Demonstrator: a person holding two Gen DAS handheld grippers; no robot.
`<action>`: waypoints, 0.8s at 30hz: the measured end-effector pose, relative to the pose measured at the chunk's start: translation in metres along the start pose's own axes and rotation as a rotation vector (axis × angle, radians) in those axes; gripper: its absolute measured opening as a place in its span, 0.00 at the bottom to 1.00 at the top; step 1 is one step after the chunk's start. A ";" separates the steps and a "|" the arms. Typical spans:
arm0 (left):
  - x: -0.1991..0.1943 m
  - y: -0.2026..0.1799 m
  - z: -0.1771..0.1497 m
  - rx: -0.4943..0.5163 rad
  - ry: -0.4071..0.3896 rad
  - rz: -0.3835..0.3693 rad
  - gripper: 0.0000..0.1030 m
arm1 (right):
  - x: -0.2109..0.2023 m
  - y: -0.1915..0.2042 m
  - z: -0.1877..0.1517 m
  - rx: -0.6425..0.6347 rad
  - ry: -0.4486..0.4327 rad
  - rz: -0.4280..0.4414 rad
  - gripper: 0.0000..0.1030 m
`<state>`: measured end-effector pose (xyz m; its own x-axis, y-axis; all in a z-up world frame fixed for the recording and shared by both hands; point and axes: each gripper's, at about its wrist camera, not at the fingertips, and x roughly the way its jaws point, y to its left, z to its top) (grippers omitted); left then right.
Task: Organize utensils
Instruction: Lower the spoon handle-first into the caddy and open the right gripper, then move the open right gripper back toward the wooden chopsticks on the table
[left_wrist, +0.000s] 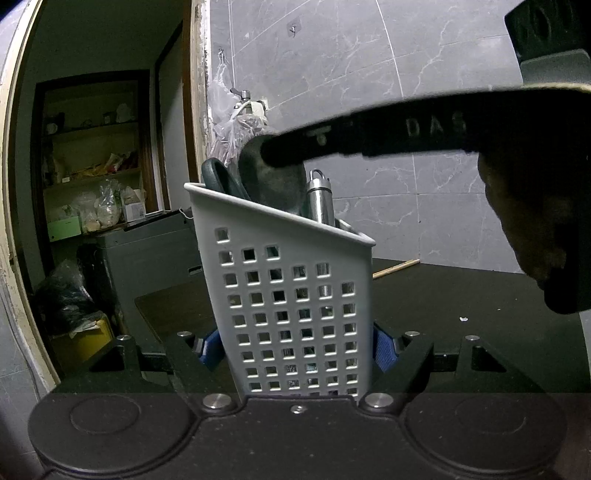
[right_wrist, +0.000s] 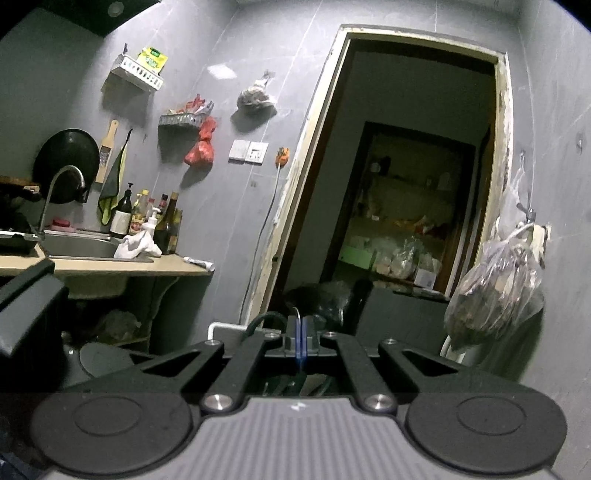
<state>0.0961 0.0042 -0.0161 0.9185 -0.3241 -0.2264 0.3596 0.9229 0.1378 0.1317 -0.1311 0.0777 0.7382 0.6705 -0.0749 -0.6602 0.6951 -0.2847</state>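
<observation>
A white perforated utensil caddy (left_wrist: 295, 295) stands on the black table, and my left gripper (left_wrist: 297, 350) is shut on it, one blue pad against each side. Out of its top stick a dark green scissors handle (left_wrist: 221, 181), a dark spatula head (left_wrist: 277, 188) and a steel cylinder (left_wrist: 320, 199). My right gripper (left_wrist: 275, 151) reaches in from the right, its black tip over the spatula head. In the right wrist view the right gripper (right_wrist: 299, 347) is shut with its blue pads together, above the caddy's rim (right_wrist: 221, 326) and the green handle (right_wrist: 266, 317). Nothing held is discernible.
A wooden stick (left_wrist: 395, 267) lies on the table (left_wrist: 461, 295) behind the caddy. A filled plastic bag (right_wrist: 495, 295) hangs on the tiled wall. A doorway (right_wrist: 406, 184) opens to cluttered shelves. At far left are a sink counter (right_wrist: 110, 264) and bottles (right_wrist: 147, 218).
</observation>
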 end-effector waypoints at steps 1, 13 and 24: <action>0.000 0.001 0.000 0.000 0.000 0.000 0.76 | 0.001 0.000 -0.002 0.003 0.007 0.002 0.01; 0.000 0.001 0.000 0.000 -0.001 0.003 0.76 | 0.006 -0.004 -0.023 0.037 0.079 0.012 0.04; 0.002 0.000 -0.002 -0.003 0.002 -0.007 0.76 | -0.024 -0.031 -0.030 0.141 -0.041 0.015 0.60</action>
<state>0.0981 0.0043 -0.0180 0.9155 -0.3304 -0.2294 0.3658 0.9211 0.1335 0.1386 -0.1763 0.0601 0.7235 0.6893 -0.0378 -0.6864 0.7124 -0.1462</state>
